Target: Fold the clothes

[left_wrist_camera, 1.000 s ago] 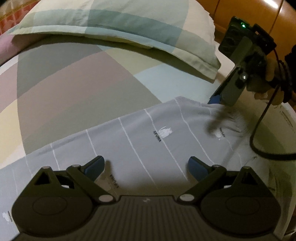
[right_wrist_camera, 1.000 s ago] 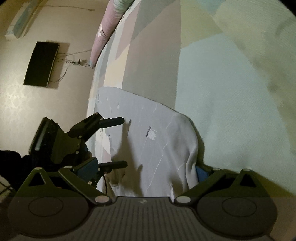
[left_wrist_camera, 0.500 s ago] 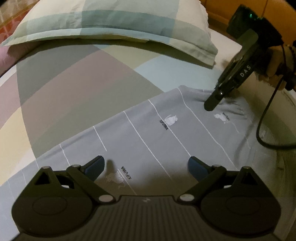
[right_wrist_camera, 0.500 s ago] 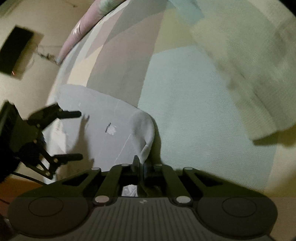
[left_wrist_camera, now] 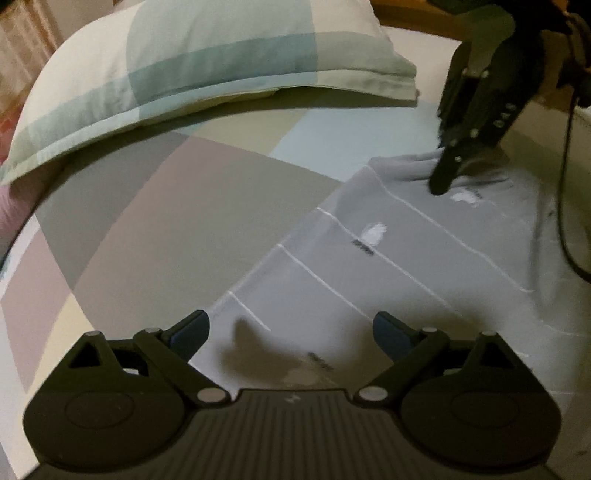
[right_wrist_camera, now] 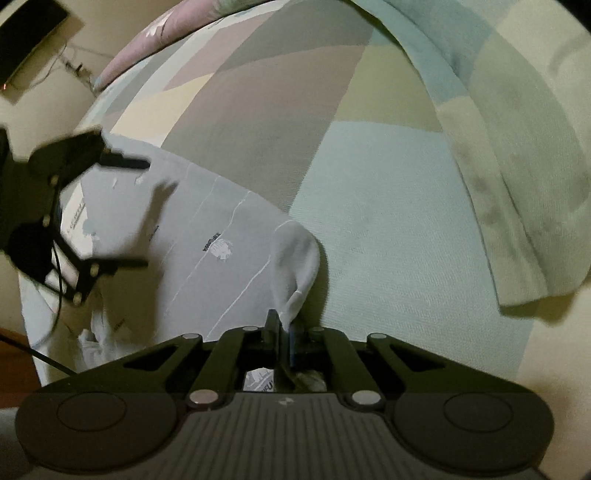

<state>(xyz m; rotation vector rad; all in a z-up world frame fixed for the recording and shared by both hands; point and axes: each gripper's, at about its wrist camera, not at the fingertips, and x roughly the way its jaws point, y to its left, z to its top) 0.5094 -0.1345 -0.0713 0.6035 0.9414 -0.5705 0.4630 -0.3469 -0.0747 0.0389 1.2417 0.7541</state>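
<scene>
**Grey garment on bed, right tongs pinching a corner**

Left wrist view: The left gripper (left_wrist_camera: 291, 328) is sitting at the bottom centre of the frame, its two blue-tipped fingers (left_wrist_camera: 190, 329) spread wide with nothing between them. They are hovering over the grey garment (left_wrist_camera: 388, 266), which is lying flat across the lower right half of the frame, showing thin white lines and small printed marks. The patchwork bedsheet (left_wrist_camera: 177, 206) is filling the left and centre. A checked pillow (left_wrist_camera: 207, 62) is lying across the upper left. At upper right the right gripper (left_wrist_camera: 443, 184) is reaching down, its dark tip meeting a bunched edge of the garment. A black cable (left_wrist_camera: 565, 206) is hanging down the right edge.

Right wrist view: The right gripper (right_wrist_camera: 281, 332) is sitting at bottom centre, fingers pressed together and pinching a lifted corner of the grey garment (right_wrist_camera: 221, 236); the cloth is peaking up from the jaws and spreading out toward the left. The left gripper (right_wrist_camera: 125, 214) is showing at the left edge, fingers wide apart above the garment. The bedsheet (right_wrist_camera: 369, 206) is covering the centre and the pillow (right_wrist_camera: 517, 155) is curving down the right side. A dark flat object (right_wrist_camera: 29, 33) is lying on the floor in the upper left corner.
</scene>
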